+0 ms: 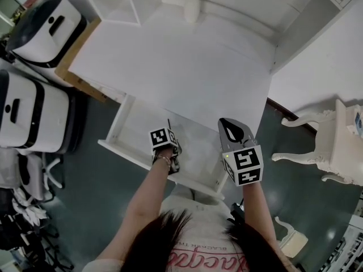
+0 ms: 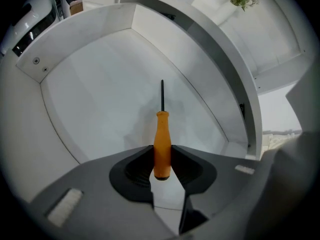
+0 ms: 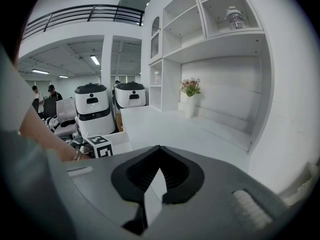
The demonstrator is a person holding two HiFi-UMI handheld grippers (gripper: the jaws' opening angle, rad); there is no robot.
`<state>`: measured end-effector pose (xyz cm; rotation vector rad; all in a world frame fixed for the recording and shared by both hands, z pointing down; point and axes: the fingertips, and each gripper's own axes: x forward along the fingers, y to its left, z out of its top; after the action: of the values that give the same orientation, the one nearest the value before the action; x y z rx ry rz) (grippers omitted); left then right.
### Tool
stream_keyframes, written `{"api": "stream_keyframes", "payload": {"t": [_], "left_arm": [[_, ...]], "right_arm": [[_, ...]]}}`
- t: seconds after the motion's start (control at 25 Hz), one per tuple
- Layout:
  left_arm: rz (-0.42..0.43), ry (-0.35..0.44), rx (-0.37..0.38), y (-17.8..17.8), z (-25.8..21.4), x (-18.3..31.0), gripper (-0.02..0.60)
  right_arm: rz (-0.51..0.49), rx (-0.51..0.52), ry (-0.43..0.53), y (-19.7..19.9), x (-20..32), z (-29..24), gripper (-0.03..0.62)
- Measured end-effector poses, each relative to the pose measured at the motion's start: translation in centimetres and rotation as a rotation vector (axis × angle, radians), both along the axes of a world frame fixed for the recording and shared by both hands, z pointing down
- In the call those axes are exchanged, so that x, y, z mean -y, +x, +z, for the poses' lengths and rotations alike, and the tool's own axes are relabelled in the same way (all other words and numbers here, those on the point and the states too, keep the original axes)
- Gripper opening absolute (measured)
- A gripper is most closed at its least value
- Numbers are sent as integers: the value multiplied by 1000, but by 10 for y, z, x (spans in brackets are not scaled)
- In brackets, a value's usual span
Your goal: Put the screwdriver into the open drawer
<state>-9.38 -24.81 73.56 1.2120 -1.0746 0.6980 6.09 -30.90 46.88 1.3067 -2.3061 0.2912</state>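
Table (image 1: 187, 67), white and wide, across the upper middle of the head view. Beneath its near edge, drawer (image 1: 113, 130) pulled out toward the person, white inside and out. Left of the table, two white machines (image 1: 45, 30) with dark bands, one behind the other. Off to the right on the dark floor, white chair (image 1: 334, 146) with curved legs.

Closer in, left gripper (image 1: 168, 126) pointed steeply down over the open drawer, marker cube on top, bare forearm behind it. Seen in the left gripper view: left gripper (image 2: 161, 156) pinching the screwdriver (image 2: 162, 144) by the lower part of its orange handle, pads tight on both sides, dark shaft pointing straight ahead over the drawer floor (image 2: 100, 99). Contact between tip and floor impossible to tell.

Right gripper (image 1: 232, 130) beside the drawer's right end, level with the table's near edge, aimed across the table. Right gripper (image 3: 157, 171) pressed together at the tips, nothing between them.

At the table's far edge, small white vase (image 1: 191, 4) with pink flowers.
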Motion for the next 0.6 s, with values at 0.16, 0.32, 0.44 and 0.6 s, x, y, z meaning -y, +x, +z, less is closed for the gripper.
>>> {"api": "stream_keyframes", "payload": {"t": [0.16,0.32,0.44,0.6], "left_arm": [[9,-41,20,2,11,-2,129],[5,-70,29,2,18,-5,129],[15,-71,42,4,19,-4,129],[-1,-78,54,4,23,-4,132]], "right_arm": [[-4,-12,-6,1,0,3,2],[7,-17,-14,6,-2,5,2],[21,-16,-23,11,-4,8,2],[26,-14,-27,11,-6,10,2]]}}
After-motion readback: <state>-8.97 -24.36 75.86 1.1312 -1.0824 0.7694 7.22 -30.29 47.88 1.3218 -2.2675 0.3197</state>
